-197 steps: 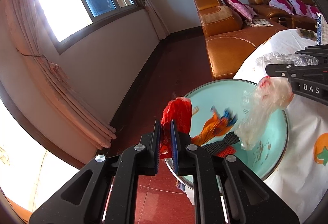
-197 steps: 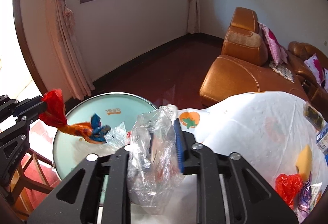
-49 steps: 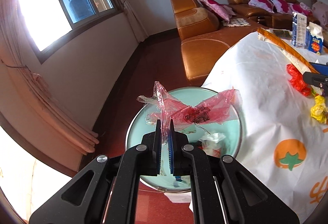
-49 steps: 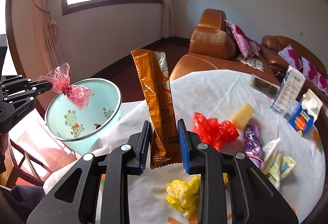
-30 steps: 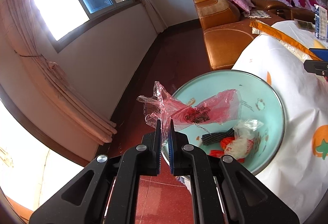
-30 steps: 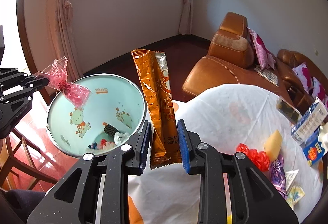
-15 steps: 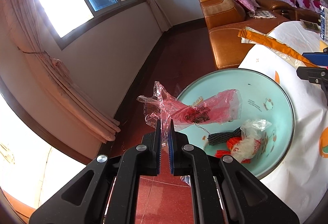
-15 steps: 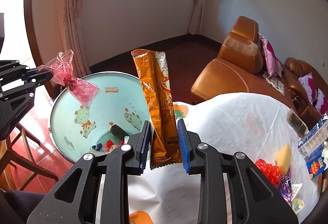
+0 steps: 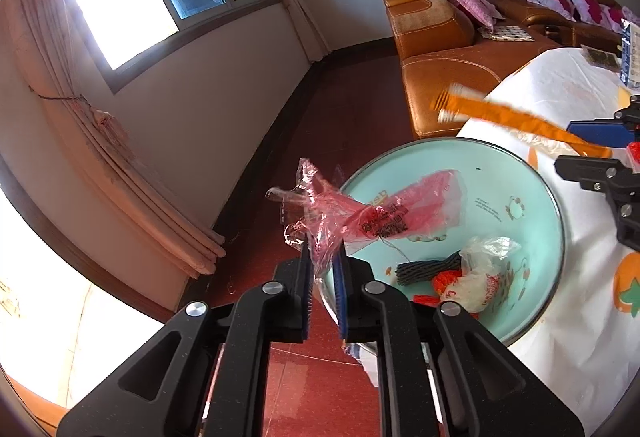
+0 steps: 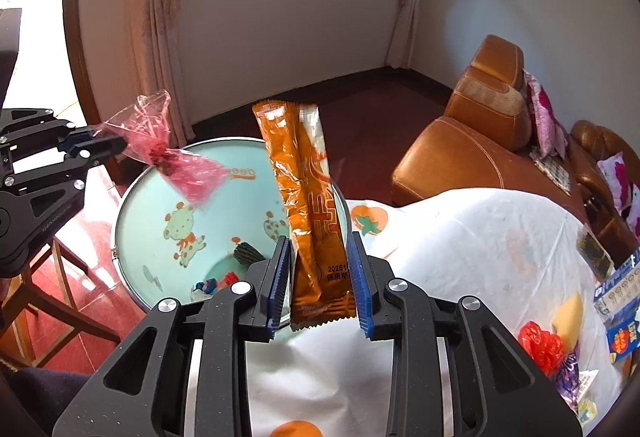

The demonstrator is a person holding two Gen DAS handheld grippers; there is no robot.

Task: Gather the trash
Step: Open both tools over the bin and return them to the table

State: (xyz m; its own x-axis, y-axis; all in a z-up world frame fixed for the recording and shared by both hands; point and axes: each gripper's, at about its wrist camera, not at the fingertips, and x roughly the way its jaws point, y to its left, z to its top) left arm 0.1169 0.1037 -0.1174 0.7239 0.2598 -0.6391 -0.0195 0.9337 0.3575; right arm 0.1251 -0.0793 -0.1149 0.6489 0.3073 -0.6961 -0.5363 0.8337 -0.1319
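Note:
A pale green basin (image 9: 516,189) with cartoon prints stands at the table's edge and holds several scraps of trash; it also shows in the right wrist view (image 10: 160,233). My left gripper (image 9: 323,261) has parted slightly, with a pink plastic wrapper (image 9: 376,213) still between the jaws, over the basin's near rim. My right gripper (image 10: 318,273) has its jaws apart around a long orange snack wrapper (image 10: 308,205), which stands upright between them beside the basin.
The table wears a white cloth with orange fruit prints (image 10: 480,237). More wrappers and cartons (image 10: 568,337) lie at its right end. A brown leather sofa (image 9: 436,37) stands behind. Red floor and a wooden chair (image 10: 52,277) lie below the basin.
Both grippers have opened their jaws: the left slightly around the pink wrapper, the right wider around the orange wrapper. The right gripper has come closer to the basin.

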